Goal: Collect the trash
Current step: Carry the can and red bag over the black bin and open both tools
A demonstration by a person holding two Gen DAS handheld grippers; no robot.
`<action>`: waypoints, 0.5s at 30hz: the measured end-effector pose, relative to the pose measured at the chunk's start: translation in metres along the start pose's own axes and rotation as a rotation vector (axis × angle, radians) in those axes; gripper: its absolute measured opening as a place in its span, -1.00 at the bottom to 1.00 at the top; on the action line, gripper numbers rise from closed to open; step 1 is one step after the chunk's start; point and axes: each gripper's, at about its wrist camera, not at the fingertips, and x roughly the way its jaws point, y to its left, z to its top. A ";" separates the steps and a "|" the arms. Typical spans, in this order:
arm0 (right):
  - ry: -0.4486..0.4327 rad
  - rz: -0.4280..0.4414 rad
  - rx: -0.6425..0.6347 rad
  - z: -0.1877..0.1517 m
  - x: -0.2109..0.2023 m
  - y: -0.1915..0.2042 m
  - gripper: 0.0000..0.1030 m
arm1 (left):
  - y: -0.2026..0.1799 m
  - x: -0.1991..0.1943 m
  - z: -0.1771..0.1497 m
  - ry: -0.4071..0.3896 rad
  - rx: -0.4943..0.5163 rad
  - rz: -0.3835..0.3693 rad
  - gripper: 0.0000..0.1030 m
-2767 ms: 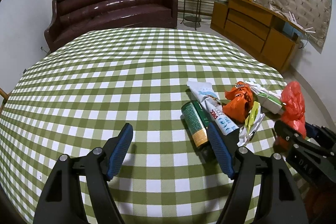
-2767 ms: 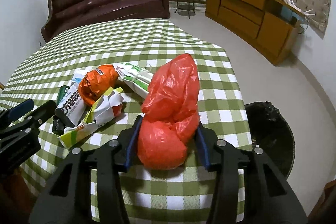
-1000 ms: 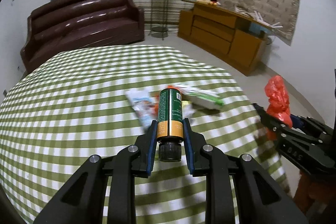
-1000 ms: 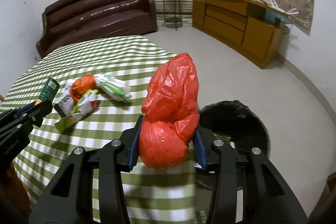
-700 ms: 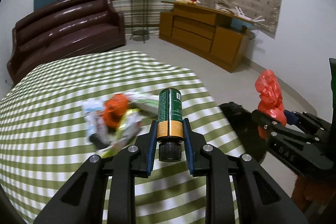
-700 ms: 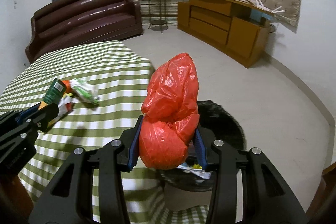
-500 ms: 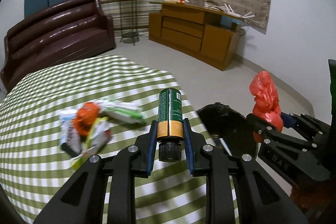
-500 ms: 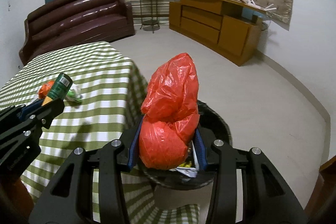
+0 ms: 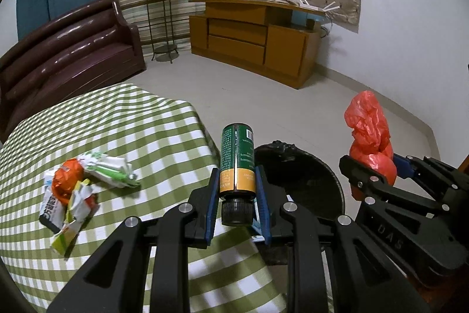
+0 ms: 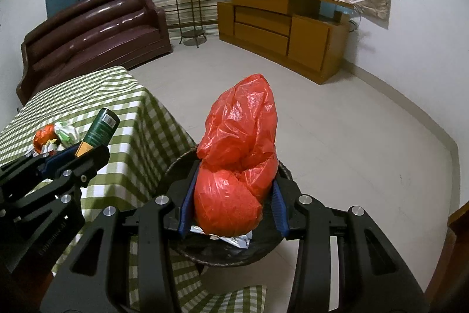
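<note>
You hold a red bag (image 10: 237, 163) in your right gripper (image 10: 231, 204) above the bin (image 10: 263, 251), left gripper (image 9: 236, 192) clamping a green bottle (image 9: 237, 159); release next.

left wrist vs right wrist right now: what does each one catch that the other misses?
Left wrist only: the bottle's black cap and the white printed packet in the wrapper pile.
Right wrist only: the silvery wrapper inside the bin, under the red bag.
Both: green bottle in the left hand-held gripper, red bag in the right hand-held gripper, black bin, checkered table.
</note>
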 end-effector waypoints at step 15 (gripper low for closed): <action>0.028 -0.033 0.048 -0.003 0.017 -0.020 -0.07 | -0.024 0.026 0.010 0.025 0.041 0.025 -0.52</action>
